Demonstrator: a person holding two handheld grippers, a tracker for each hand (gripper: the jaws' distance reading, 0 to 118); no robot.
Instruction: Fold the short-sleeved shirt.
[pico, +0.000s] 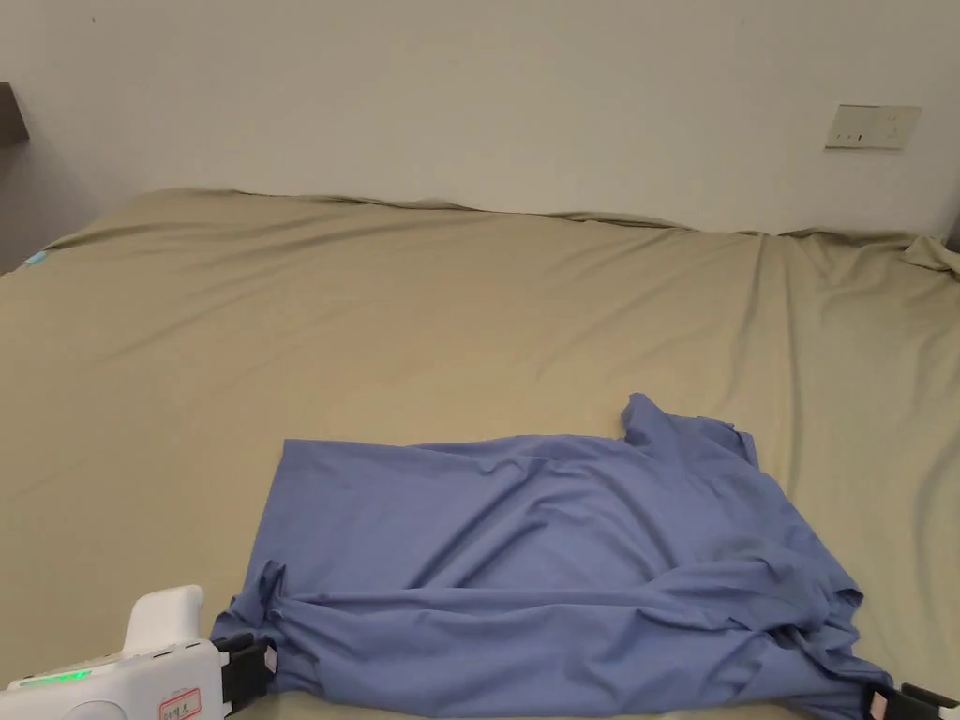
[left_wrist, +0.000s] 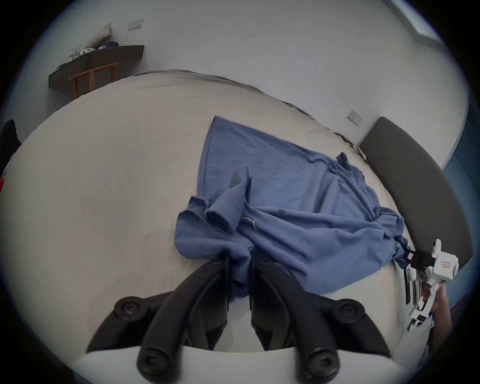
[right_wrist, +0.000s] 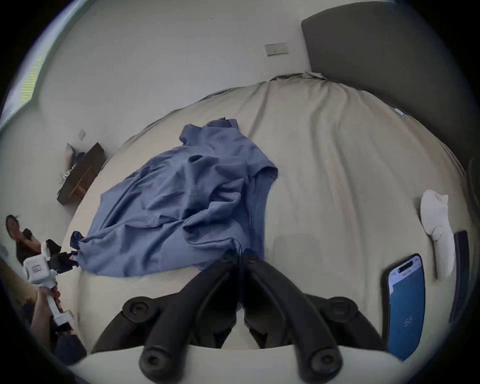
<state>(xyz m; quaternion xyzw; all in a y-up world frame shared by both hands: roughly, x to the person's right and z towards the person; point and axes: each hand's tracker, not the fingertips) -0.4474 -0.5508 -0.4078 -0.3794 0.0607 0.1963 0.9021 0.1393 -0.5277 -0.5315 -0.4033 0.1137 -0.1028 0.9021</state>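
- Since each claw bites only a thin bunch of cloth at the near edge of the shirt (pico: 553, 562), a sharp tug could, I judge, pull the fabric free on one side and let that corner drop onto the bed (pico: 469, 309).
- If the two claws lift at unequal speed, the loose middle would likely sag and drag its creases along, so the fold would come out crooked.
- A bunched sleeve near the left claw (left_wrist: 239, 262) might get trapped inside the fold; it stands up in a small roll and would need flattening first.
- Close beside the right claw (right_wrist: 240, 253) a phone (right_wrist: 405, 306) lies on the bed, and a wide swing of cloth could sweep over it.
- Left claw: jaws nearly together, with a bunch of blue fabric pressed between them at the shirt's near left corner.
- Right claw: jaws closed tight on a pinch of fabric at the near right corner.
- Blue and soft, the shirt lies spread but rumpled on the near part of the bed, smoother toward the far left edge, with heavy creases and a raised collar or sleeve on the right.
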